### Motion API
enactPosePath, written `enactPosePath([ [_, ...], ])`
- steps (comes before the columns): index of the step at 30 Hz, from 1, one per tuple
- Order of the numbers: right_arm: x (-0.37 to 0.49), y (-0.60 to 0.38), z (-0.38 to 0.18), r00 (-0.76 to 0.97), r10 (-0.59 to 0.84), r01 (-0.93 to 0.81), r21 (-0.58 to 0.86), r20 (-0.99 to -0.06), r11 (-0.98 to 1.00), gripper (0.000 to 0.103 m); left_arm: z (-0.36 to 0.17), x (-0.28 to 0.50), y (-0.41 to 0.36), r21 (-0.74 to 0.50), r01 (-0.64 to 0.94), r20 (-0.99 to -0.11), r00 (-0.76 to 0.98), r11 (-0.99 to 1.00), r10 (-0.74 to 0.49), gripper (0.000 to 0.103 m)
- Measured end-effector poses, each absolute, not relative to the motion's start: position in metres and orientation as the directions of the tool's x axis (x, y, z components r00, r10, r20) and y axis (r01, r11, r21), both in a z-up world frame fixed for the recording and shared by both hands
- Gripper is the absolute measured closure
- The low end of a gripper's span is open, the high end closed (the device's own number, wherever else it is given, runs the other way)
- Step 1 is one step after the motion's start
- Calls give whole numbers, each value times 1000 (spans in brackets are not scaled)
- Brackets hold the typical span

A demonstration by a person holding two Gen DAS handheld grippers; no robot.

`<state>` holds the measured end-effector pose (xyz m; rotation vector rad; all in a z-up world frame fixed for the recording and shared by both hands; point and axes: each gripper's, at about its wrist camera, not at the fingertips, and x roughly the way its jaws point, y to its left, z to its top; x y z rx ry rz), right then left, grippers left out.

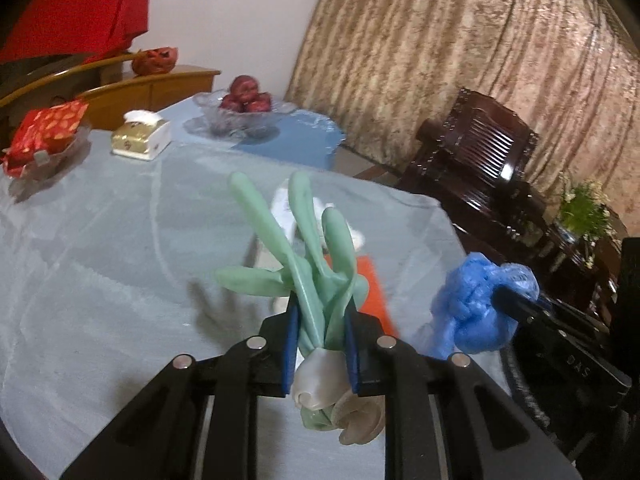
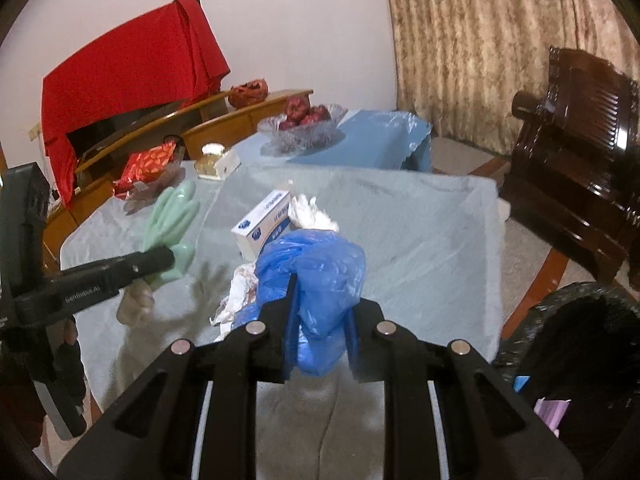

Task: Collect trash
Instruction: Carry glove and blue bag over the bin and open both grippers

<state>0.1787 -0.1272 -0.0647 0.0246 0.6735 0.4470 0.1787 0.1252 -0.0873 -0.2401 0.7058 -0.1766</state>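
My left tool (image 1: 320, 340) is clamped on a green rubber glove (image 1: 308, 256); its blue pads pinch the glove at the wrist, the fingers fan up and away from me, and the pale rolled cuff hangs below the jaws. From the right wrist view I see the same glove (image 2: 172, 220) lifted clear of the desk (image 2: 420, 232), its shadow lying on the cloth beneath. My right tool (image 2: 320, 320) is closed on a crumpled blue plastic bag (image 2: 316, 272), which bulges out above and below the narrow jaws. In the left view that bag (image 1: 476, 304) sits just to the right of the glove, the two close together but not touching.

On the pale blue cloth of the desk, past the bag, I see a white and blue box (image 2: 266, 222) with a tuft of white tissue (image 2: 312, 210) beside it, and some crumpled white wrapping (image 2: 240, 292) nearer to me. Farther back stand a glass bowl of red fruit (image 2: 304, 120), a small gold and white box (image 2: 216, 164) and a red patterned packet (image 2: 148, 168) on a clear dish. At the right edge, off the desk, I see a bin lined with a black bag (image 2: 576, 328), with something purple inside it. Dark wooden chairs (image 2: 576, 128) stand before a patterned curtain (image 2: 480, 48).
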Motion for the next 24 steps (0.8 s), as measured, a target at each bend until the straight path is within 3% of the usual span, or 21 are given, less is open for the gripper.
enactPosePath([
  [14, 129, -211, -16, 800, 309, -281, 134, -514, 950, 84, -49, 164, 32, -256, 251, -554, 753, 933, -355, 83],
  [24, 91, -300, -14, 846, 158, -118, 111, -509, 987, 84, -49, 164, -64, -237, 403, -559, 688, 884, -463, 83],
])
